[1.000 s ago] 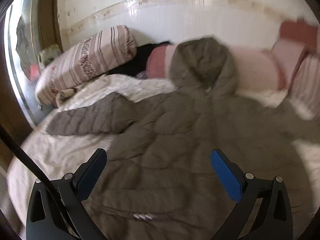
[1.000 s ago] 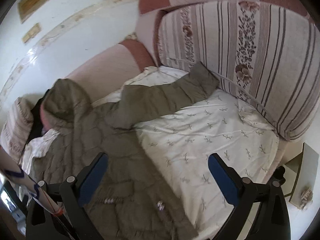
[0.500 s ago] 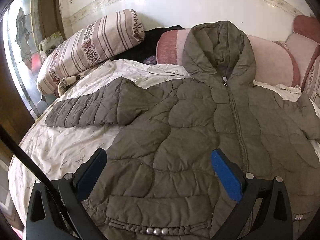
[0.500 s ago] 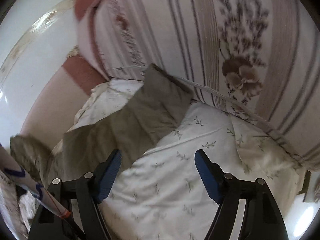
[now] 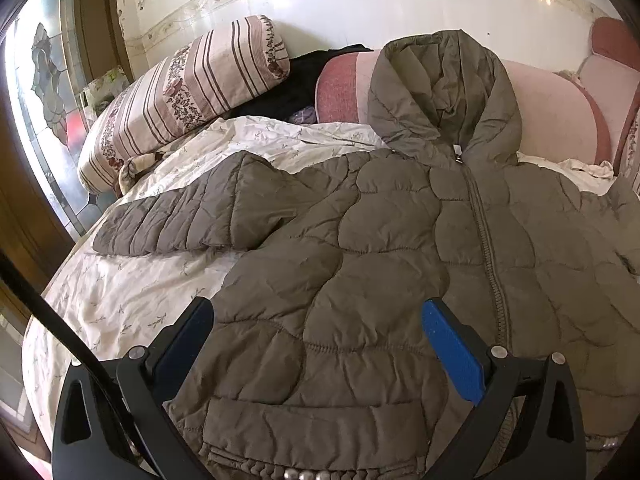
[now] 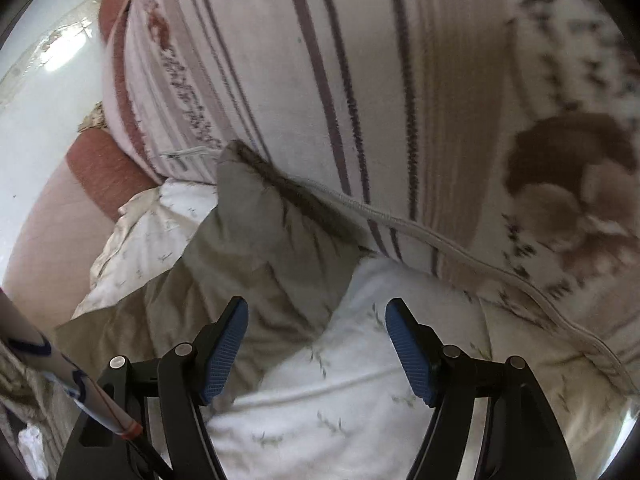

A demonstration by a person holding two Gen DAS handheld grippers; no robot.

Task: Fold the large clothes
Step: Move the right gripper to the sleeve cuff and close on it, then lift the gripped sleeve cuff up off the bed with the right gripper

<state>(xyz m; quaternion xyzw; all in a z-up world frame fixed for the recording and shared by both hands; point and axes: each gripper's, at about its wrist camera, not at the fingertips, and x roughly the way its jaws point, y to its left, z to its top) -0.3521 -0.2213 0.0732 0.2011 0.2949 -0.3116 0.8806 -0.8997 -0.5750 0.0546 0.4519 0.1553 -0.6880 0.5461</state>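
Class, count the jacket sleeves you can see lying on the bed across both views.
2. One sleeve lies spread out to the jacket's left; the other sleeve reaches the striped cushion, ahead of the right gripper.

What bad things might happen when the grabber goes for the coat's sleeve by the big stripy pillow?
1. The sleeve cuff lies against the striped cushion, so the right gripper, whose jaws have just been closing with nothing gripped, might pinch the cushion's piping too.
2. Bedsheet lies under the open jaws; it may get grabbed along with the sleeve.
3. The puffy jacket could slip from a shallow pinch.
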